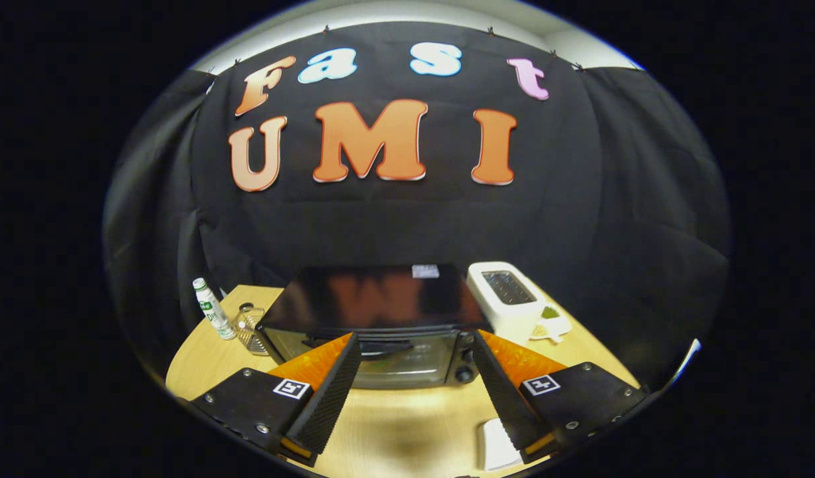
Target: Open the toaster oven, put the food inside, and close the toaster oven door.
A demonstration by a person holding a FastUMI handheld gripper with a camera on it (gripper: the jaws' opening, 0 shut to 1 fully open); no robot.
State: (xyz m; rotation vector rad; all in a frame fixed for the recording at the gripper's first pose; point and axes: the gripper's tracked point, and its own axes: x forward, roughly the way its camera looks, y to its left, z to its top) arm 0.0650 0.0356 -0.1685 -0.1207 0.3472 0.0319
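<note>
Gripper view: closed toaster oven (380,332) beyond wide-spread jaws of gripper (415,345).

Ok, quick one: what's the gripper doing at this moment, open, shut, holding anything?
Gripper: open, fingers spread wide and holding nothing, aimed at the closed door of the toaster oven just ahead.

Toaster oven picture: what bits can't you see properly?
- Inside the toaster oven, gripper view: the glass door is shut and dark, so whether food is in there cannot be told.
- Door handle: partly behind the open gripper.
- White item beside one finger: partly hidden by it, so what it is stays unclear.
- Bottle label: too small.
- Plate: mostly behind the white toaster.
</note>
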